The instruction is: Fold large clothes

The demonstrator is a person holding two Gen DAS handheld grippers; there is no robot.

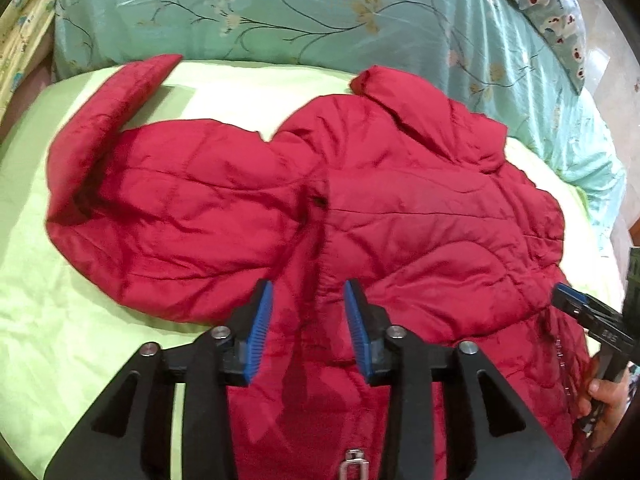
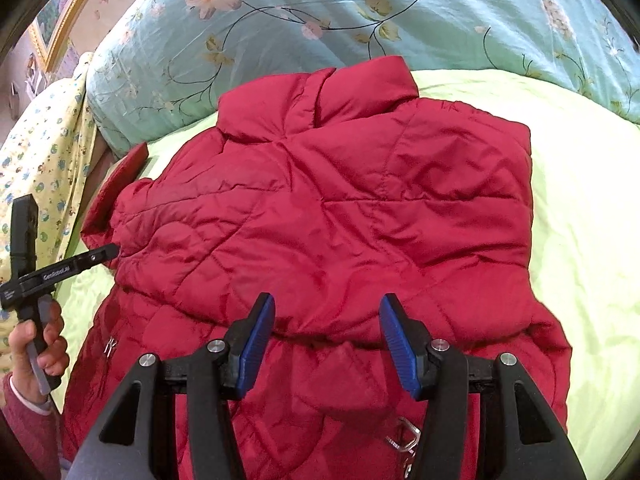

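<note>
A red quilted puffer jacket (image 1: 360, 208) lies on a light green sheet (image 1: 48, 320), collar toward the pillows. One sleeve (image 1: 120, 120) stretches out to the left; the other sleeve is folded across the body (image 2: 320, 240). My left gripper (image 1: 308, 292) is open and empty, just above the jacket near its middle seam. My right gripper (image 2: 328, 308) is open and empty above the folded sleeve's cuff end. The right gripper also shows at the right edge of the left wrist view (image 1: 564, 294); the left one shows at the left of the right wrist view (image 2: 108, 252).
A teal floral quilt (image 1: 280, 12) is bunched along the head of the bed. A yellow patterned cloth (image 2: 44, 152) hangs at the left. A bear-print pillow (image 1: 552, 12) lies at the far right. Bare green sheet (image 2: 580, 240) lies right of the jacket.
</note>
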